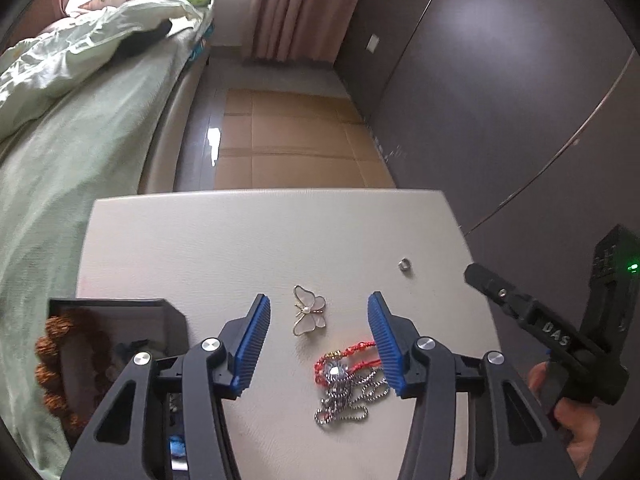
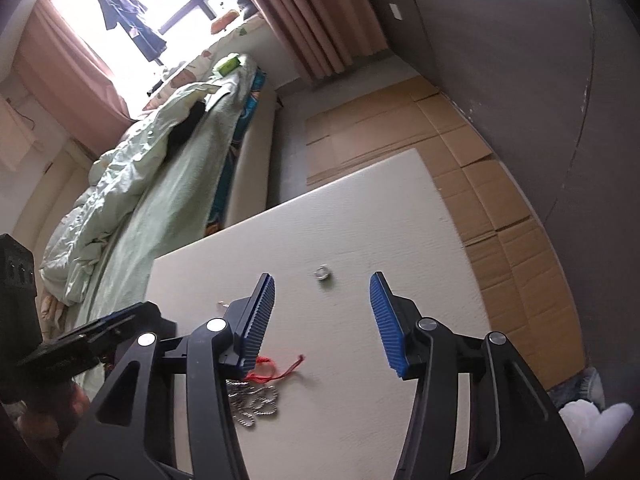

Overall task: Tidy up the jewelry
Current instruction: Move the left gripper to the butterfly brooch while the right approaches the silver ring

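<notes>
On the white table point(image 1: 240, 240) lie a butterfly brooch point(image 1: 309, 315), a red cord bracelet point(image 1: 352, 356), a silver ball chain point(image 1: 348, 398) and a small silver ring point(image 1: 405, 265). A dark box point(image 1: 120, 344) at the table's left holds a brown bead bracelet point(image 1: 52, 364). My left gripper point(image 1: 318, 316) is open, its fingers either side of the brooch, above it. My right gripper point(image 2: 322, 300) is open and empty, the ring point(image 2: 321, 273) just beyond its fingertips. The red cord point(image 2: 276, 370) and the chain point(image 2: 252, 402) lie by its left finger.
A bed with green bedding point(image 1: 60, 128) runs along the table's left side. Flattened cardboard point(image 1: 288, 140) covers the floor beyond the table. A dark wardrobe wall point(image 1: 500, 100) stands to the right. The right gripper's body point(image 1: 560, 328) hangs over the table's right edge.
</notes>
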The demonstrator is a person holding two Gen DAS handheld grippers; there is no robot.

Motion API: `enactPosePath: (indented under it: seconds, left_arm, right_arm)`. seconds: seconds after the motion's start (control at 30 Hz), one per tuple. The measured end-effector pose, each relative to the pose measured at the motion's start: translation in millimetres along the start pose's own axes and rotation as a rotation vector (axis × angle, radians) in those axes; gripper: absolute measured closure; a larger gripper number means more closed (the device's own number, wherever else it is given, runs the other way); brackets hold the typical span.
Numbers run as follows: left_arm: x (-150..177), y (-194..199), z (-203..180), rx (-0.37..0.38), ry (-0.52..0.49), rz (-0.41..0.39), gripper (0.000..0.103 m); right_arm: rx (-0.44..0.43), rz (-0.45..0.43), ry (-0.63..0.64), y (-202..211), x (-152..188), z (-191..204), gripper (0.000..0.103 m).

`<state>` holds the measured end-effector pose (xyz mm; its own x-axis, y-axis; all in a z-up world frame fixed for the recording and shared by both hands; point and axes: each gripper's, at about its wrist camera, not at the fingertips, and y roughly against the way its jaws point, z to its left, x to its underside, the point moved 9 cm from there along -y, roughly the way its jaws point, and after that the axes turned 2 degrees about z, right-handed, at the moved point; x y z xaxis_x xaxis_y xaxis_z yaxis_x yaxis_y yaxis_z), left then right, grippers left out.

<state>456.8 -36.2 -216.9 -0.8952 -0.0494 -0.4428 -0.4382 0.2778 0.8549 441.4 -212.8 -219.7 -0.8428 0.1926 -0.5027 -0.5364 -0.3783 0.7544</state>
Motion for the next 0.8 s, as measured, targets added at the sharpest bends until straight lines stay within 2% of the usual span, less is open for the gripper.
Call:
enactPosePath:
  seconds: [0.13,0.4,0.7,0.73,0.8]
  left_arm:
    - [3,-20,2,-0.005,0.030,0.033,0.055]
    - [14,-52,7,0.008,0.063,0.080,0.067]
    - [11,-72,14,-0.035,0.044,0.077,0.069]
    - [12,-73,15,-0.040,0.043,0.076,0.071]
    - [12,-73,18,-0.065,0.042,0.075,0.082]
  right_arm:
    - [0.016,0.009,-0.005,-11,-11,-8,0.052]
    - [0.055,0.028,0.031,-27,-24,-10,0.052]
    - [0.109,0.068,0.077,-43,-22,-16,0.052]
    - [0.112,0.071,0.083,-44,-21,-16,0.052]
    - [0.116,0.077,0.093,-47,-20,-14,0.052]
